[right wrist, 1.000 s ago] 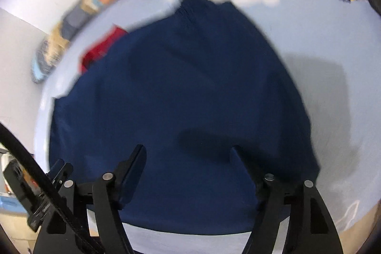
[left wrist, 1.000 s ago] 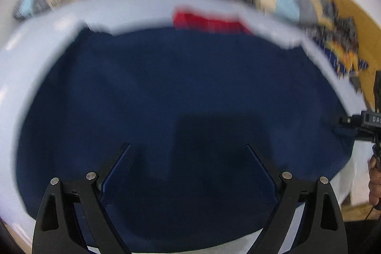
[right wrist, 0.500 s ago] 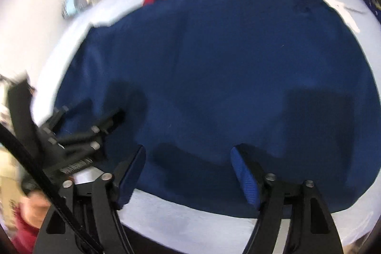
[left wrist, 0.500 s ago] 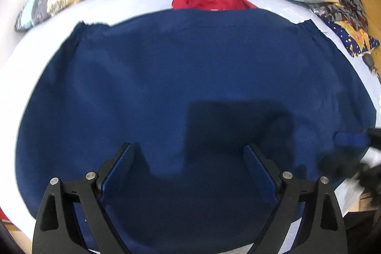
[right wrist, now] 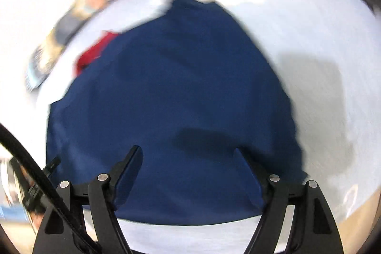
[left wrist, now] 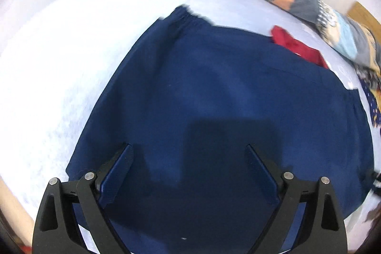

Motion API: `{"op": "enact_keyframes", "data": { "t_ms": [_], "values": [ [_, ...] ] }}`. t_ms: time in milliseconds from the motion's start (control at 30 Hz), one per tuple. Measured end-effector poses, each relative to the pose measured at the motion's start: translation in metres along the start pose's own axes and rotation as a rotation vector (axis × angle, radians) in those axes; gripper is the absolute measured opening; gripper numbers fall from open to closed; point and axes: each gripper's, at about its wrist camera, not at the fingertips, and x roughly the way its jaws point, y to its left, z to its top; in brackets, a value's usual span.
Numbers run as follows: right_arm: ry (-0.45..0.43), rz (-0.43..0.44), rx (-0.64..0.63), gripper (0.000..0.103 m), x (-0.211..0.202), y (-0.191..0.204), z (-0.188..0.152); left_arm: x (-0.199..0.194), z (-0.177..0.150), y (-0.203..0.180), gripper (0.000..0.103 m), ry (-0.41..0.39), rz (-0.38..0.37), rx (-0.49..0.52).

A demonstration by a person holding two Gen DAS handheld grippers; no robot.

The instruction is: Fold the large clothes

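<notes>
Swung leftward since the earlier frame: left hand-held gripper (left wrist: 188, 160), released, nothing grasped. Right hand-held gripper (right wrist: 188, 162) likewise released, jaws just opening. Navy garment (left wrist: 226, 111) flat on bed (left wrist: 59, 63); folds all outstanding, seemingly.

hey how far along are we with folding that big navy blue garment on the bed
Done: the navy blue garment lies spread flat on the pale sheet; no fold is visible. In hand: nothing; the left gripper and right gripper hover open above it. Left: grasping an edge and every fold.
</notes>
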Motion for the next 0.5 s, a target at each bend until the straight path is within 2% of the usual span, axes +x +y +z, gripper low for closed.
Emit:
{"op": "enact_keyframes", "data": {
  "t_ms": [100,167,300,500],
  "values": [
    [0.017,0.077,0.036,0.083,0.000,-0.005,-0.003,-0.009,-0.001,-0.005,0.094,-0.017,0.000,0.016],
    [-0.007,0.109,-0.013,0.083,-0.012,0.011,-0.006,-0.018,-0.003,-0.012,0.094,-0.035,-0.019,0.024],
    [-0.070,0.116,-0.131,0.083,-0.033,0.043,-0.012,-0.038,-0.006,-0.026,0.094,-0.076,-0.039,0.055],
    [-0.072,0.148,-0.189,0.083,-0.028,0.089,-0.019,-0.062,-0.009,-0.048,0.094,-0.128,-0.066,0.125]
  ]
}}
